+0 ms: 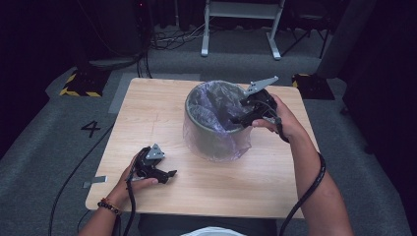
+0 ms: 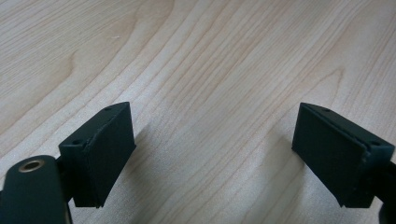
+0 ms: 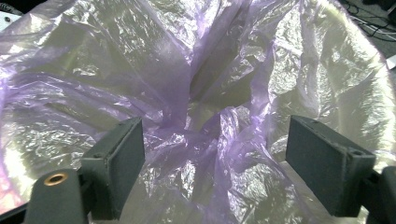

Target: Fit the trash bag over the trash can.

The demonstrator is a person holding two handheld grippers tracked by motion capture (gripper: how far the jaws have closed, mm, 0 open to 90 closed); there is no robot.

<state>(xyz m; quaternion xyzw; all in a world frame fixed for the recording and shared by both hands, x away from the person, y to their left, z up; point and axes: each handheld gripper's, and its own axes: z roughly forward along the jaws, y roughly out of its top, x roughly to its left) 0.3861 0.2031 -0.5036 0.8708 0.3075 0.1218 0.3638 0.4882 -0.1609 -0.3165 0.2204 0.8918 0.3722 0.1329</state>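
A round grey bin (image 1: pixel 209 140) lined with a pale purple plastic bag (image 1: pixel 216 105) stands in the middle of the wooden table (image 1: pixel 152 113). My right gripper (image 1: pixel 240 118) hovers over the bin's right rim and points into the bag. Its jaws stand wide apart in the right gripper view, with crumpled purple bag (image 3: pixel 196 116) beyond them and nothing pressed between the pads. My left gripper (image 1: pixel 170 174) rests low at the table's front left. It is open (image 2: pixel 212 154) over bare wood (image 2: pixel 210 70) and holds nothing.
The bag's edge hangs over the outside of the bin (image 1: pixel 236 147). Grey carpet (image 1: pixel 59 142) surrounds the table. A white frame (image 1: pixel 241 19) and cables (image 1: pixel 172 37) stand on the floor behind. A cable (image 1: pixel 307 191) trails from the right gripper along the forearm.
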